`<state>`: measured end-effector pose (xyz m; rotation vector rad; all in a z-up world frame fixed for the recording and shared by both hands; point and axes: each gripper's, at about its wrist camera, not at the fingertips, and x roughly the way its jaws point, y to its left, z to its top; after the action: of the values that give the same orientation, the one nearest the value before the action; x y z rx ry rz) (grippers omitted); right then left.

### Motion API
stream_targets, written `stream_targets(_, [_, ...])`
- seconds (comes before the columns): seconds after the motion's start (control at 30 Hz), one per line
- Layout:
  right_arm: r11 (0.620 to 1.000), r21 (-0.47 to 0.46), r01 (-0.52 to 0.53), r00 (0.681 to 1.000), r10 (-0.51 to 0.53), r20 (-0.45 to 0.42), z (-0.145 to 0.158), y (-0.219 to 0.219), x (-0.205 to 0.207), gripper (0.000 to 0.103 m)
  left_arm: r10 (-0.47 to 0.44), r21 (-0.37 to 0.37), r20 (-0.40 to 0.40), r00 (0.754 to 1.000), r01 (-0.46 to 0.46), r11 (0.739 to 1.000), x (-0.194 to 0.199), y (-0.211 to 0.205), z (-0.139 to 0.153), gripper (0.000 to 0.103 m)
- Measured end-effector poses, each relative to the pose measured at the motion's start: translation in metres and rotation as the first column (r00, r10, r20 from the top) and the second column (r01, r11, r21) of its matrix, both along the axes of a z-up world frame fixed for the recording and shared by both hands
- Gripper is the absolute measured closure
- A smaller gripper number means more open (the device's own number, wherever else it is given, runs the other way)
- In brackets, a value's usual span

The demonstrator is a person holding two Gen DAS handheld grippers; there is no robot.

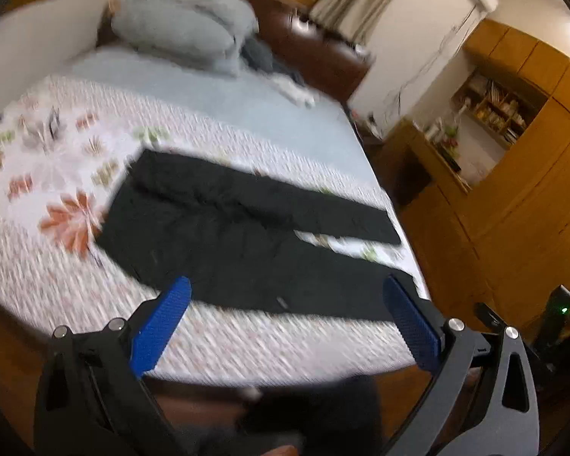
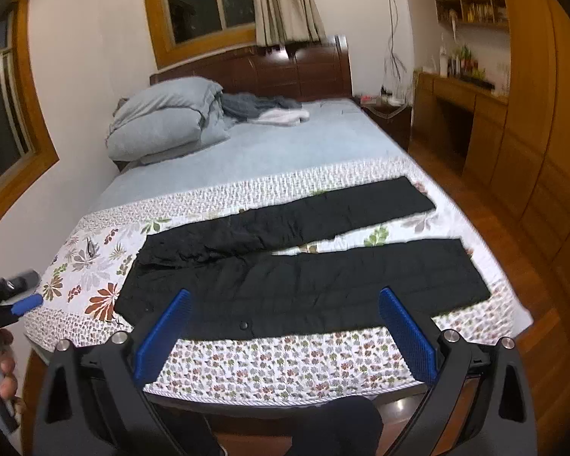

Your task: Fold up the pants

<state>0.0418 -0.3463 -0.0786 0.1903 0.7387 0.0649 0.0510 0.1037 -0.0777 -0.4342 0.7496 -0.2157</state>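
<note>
Black pants (image 2: 285, 281) lie flat on the floral bed cover (image 2: 285, 368), waist at the left, both legs spread apart and pointing right. They also show in the left wrist view (image 1: 224, 243), blurred. My left gripper (image 1: 285, 285) is open and empty, held above the near edge of the pants. It also appears at the far left of the right wrist view (image 2: 26, 304). My right gripper (image 2: 284, 296) is open and empty, held above the near leg with its blue fingers (image 2: 406, 334) wide apart.
A folded grey-blue duvet (image 2: 163, 121) and loose clothes (image 2: 277, 112) lie near the dark wooden headboard (image 2: 300, 68). Wooden wardrobes (image 2: 543, 152) and a desk (image 2: 459, 106) stand to the right across a strip of wooden floor (image 2: 513, 250). A wall with windows runs along the left.
</note>
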Motion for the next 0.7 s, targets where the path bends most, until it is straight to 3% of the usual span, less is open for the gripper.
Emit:
stream_targets(0.03, [0.999,0.034,0.011,0.999,-0.010,-0.037,-0.015,-0.011,0.010,0.003,0.036,0.051,0.017,0.999,-0.036,0.998,0.007,0.012,-0.012,0.002])
stream_targets(0.1, [0.995,0.098,0.024,0.995,-0.014,-0.099,-0.037,-0.031,0.027,0.003,0.057,0.073,-0.047,0.997,-0.053,0.996,0.026,0.028,-0.036,0.002])
stream_targets(0.17, [0.985,0.162,0.055,0.982,-0.024,-0.189,-0.070,-0.054,0.045,0.003,0.056,0.022,-0.230,0.972,-0.052,0.998,0.059,0.056,-0.080,0.003])
stream_targets(0.2, [0.981,0.179,0.070,0.976,-0.030,-0.215,-0.079,-0.062,0.051,0.003,0.043,-0.002,-0.270,0.962,-0.046,0.999,0.069,0.066,-0.096,0.003])
stream_targets(0.3, [0.962,0.240,0.129,0.958,-0.058,-0.282,-0.116,-0.092,0.066,0.003,0.063,-0.013,-0.330,0.942,-0.071,0.997,0.099,0.095,-0.145,0.003])
stream_targets(0.43, [0.934,0.298,0.195,0.942,-0.094,-0.321,-0.150,-0.121,0.076,0.004,0.061,-0.123,-0.395,0.916,-0.119,0.985,0.131,0.121,-0.195,0.003])
stream_targets(0.57, [0.922,0.316,0.225,0.933,-0.111,-0.342,-0.173,-0.134,0.084,0.004,0.068,-0.264,-0.438,0.896,-0.200,0.944,0.158,0.136,-0.232,0.003])
stream_targets(0.63, [0.912,0.328,0.245,0.924,-0.117,-0.364,-0.184,-0.139,0.090,0.004,0.096,-0.261,-0.489,0.867,-0.251,0.932,0.169,0.144,-0.253,0.003])
stream_targets(0.67, [0.908,0.336,0.250,0.920,-0.115,-0.374,-0.188,-0.141,0.092,0.004,0.125,-0.255,-0.537,0.834,-0.302,0.919,0.173,0.149,-0.266,0.003])
stream_targets(0.7, [0.904,0.343,0.255,0.917,-0.113,-0.383,-0.192,-0.144,0.095,0.004,0.128,-0.282,-0.556,0.821,-0.331,0.900,0.176,0.152,-0.275,0.003])
